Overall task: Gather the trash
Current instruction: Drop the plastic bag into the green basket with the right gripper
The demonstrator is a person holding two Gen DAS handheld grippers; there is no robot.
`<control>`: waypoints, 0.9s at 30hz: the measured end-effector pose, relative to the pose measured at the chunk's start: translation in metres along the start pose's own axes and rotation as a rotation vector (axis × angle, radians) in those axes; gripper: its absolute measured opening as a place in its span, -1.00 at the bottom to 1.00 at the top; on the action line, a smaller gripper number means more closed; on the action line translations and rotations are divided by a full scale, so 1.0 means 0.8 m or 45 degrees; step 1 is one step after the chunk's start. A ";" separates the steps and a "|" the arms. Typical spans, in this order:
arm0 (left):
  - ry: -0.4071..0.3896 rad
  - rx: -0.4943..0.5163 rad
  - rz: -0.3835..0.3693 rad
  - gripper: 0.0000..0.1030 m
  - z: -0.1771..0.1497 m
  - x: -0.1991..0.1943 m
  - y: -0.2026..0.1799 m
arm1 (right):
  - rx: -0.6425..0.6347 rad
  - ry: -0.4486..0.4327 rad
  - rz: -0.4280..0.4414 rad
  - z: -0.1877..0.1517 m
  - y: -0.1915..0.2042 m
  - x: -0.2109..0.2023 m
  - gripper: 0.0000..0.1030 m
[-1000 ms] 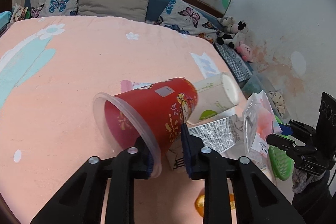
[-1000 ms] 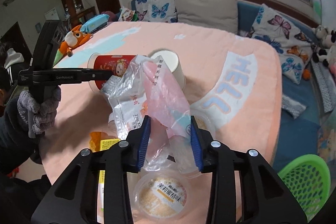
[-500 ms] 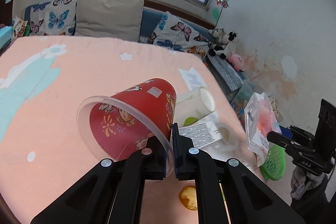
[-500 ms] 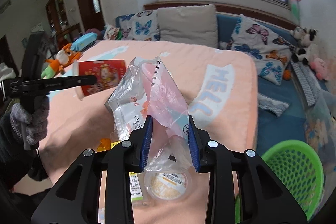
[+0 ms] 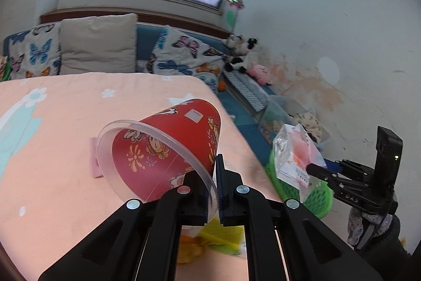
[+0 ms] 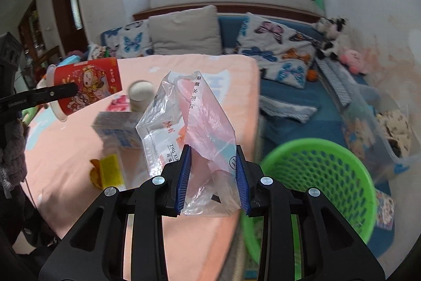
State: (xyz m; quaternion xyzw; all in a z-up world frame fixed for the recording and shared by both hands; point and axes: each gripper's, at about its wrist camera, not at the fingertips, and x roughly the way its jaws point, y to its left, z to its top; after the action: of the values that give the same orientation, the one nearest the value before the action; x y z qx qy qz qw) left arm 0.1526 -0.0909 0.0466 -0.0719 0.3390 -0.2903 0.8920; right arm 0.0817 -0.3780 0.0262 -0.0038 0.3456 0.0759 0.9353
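Note:
My left gripper (image 5: 213, 191) is shut on the clear rim of a red paper cup (image 5: 168, 149) with cartoon prints and holds it tilted above the peach bedspread (image 5: 52, 123). The cup also shows in the right wrist view (image 6: 86, 86). My right gripper (image 6: 213, 181) is shut on a crumpled clear and pink plastic bag (image 6: 192, 128), held in the air at the bed's edge, just left of a green mesh basket (image 6: 323, 181). The bag (image 5: 297, 157) and the basket (image 5: 313, 199) show at the right of the left wrist view.
On the bed lie a white cup (image 6: 142, 94), a small white and blue box (image 6: 118, 131), a yellow wrapper (image 6: 110, 170) and a pink slip (image 5: 94, 162). Pillows (image 5: 97, 44) and plush toys (image 5: 242, 52) line the far side. A blue mat (image 6: 297, 109) lies right of the bed.
The left gripper closed on the red cup's rim and lifted it off the bed. The right gripper carried the plastic bag to the right, so the green basket came close.

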 end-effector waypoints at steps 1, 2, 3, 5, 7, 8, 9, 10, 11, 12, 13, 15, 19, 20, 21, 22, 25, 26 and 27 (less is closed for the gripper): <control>0.012 0.012 -0.017 -0.90 0.001 0.007 -0.010 | 0.005 0.002 -0.012 -0.003 -0.005 -0.002 -0.36; 0.020 0.019 -0.027 -0.90 0.000 0.011 -0.016 | 0.015 0.001 -0.039 -0.007 -0.013 -0.005 -0.36; 0.032 0.031 -0.038 -0.90 0.001 0.018 -0.025 | 0.024 0.003 -0.063 -0.009 -0.020 -0.007 -0.36; 0.047 0.048 -0.057 -0.90 0.002 0.028 -0.038 | 0.044 0.012 -0.091 -0.015 -0.033 -0.009 -0.35; 0.060 0.061 -0.075 -0.90 0.003 0.037 -0.051 | 0.069 0.022 -0.142 -0.024 -0.048 -0.012 -0.35; 0.067 0.070 -0.083 -0.90 0.004 0.042 -0.058 | 0.084 0.032 -0.165 -0.028 -0.058 -0.012 -0.34; 0.072 0.076 -0.088 -0.90 0.004 0.045 -0.062 | 0.098 0.037 -0.190 -0.032 -0.067 -0.012 -0.34; 0.080 0.087 -0.097 -0.90 0.005 0.051 -0.070 | 0.113 0.043 -0.214 -0.035 -0.073 -0.012 -0.32; 0.086 0.097 -0.104 -0.90 0.006 0.056 -0.077 | 0.132 0.052 -0.240 -0.039 -0.081 -0.012 -0.31; 0.093 0.109 -0.114 -0.90 0.007 0.061 -0.085 | 0.146 0.059 -0.258 -0.042 -0.089 -0.011 -0.31; 0.097 0.118 -0.119 -0.90 0.007 0.064 -0.091 | 0.164 0.067 -0.283 -0.046 -0.098 -0.010 -0.31; 0.104 0.137 -0.130 -0.90 0.008 0.070 -0.102 | 0.200 0.087 -0.334 -0.054 -0.117 -0.008 -0.31; 0.134 0.173 -0.145 -0.90 0.010 0.089 -0.121 | 0.270 0.124 -0.399 -0.070 -0.148 -0.004 -0.21; 0.141 0.179 -0.148 -0.90 0.010 0.092 -0.126 | 0.292 0.128 -0.407 -0.073 -0.155 -0.003 -0.10; 0.147 0.186 -0.151 -0.90 0.010 0.096 -0.130 | 0.309 0.129 -0.415 -0.076 -0.161 -0.003 -0.08; 0.152 0.189 -0.154 -0.90 0.010 0.099 -0.132 | 0.321 0.129 -0.426 -0.077 -0.166 -0.003 -0.03; 0.175 0.201 -0.172 -0.90 0.007 0.109 -0.144 | 0.369 0.126 -0.447 -0.081 -0.177 -0.004 0.17; 0.184 0.208 -0.177 -0.90 0.007 0.114 -0.150 | 0.382 0.122 -0.458 -0.084 -0.180 -0.006 0.22; 0.191 0.214 -0.181 -0.90 0.006 0.117 -0.153 | 0.386 0.119 -0.459 -0.084 -0.182 -0.007 0.22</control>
State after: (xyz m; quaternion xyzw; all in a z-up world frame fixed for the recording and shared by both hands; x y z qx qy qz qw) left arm 0.1544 -0.2446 0.0371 0.0012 0.3731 -0.3847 0.8442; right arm 0.0549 -0.5264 -0.0284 0.0716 0.3899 -0.1454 0.9065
